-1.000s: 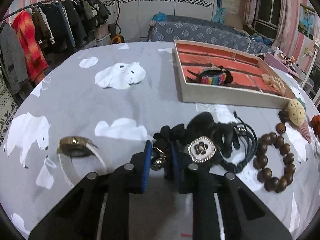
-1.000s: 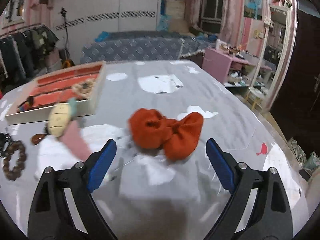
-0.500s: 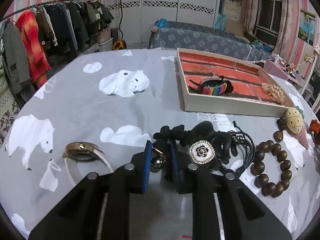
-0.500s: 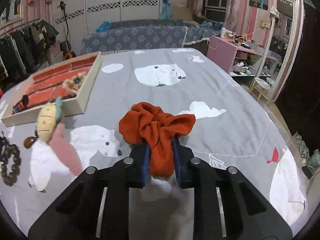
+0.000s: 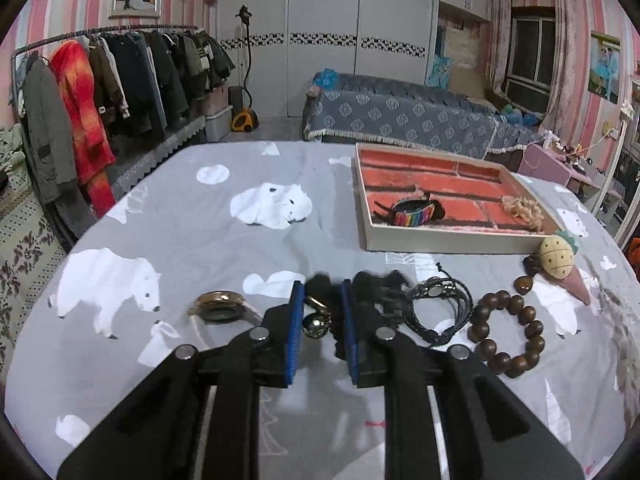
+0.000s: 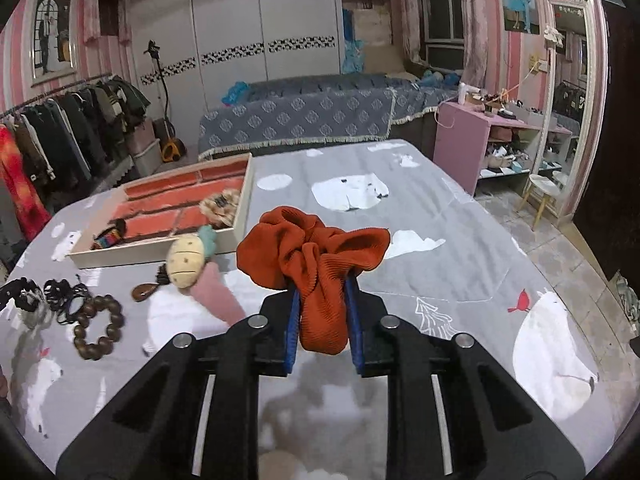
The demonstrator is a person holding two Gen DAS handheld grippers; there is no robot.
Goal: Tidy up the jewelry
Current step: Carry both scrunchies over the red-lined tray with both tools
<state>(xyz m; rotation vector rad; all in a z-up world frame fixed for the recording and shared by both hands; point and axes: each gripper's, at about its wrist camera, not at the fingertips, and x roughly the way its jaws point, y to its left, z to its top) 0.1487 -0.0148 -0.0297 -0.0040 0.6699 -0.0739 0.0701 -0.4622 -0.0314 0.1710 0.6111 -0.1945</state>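
My left gripper (image 5: 321, 312) is shut on a black scrunchie (image 5: 320, 286) with a gold bead and holds it above the grey bear-print cloth. My right gripper (image 6: 322, 316) is shut on an orange scrunchie (image 6: 308, 248) and holds it lifted. The jewelry tray (image 5: 440, 240), cream-walled with a red lining, stands at the back right in the left wrist view and back left in the right wrist view (image 6: 160, 246). It holds a rainbow bracelet (image 5: 412, 212) and a beige hair piece (image 5: 522, 209).
On the cloth lie a gold watch (image 5: 220, 305), black cords (image 5: 438, 304), a brown bead bracelet (image 5: 506, 334), a brown heart pendant (image 5: 523, 284) and a pineapple hair clip (image 5: 556, 258). A clothes rack stands left and a sofa behind.
My right gripper closed on the orange scrunchie and lifted it. My left gripper rose and pulled back with the black scrunchie, away from the cords and beads.
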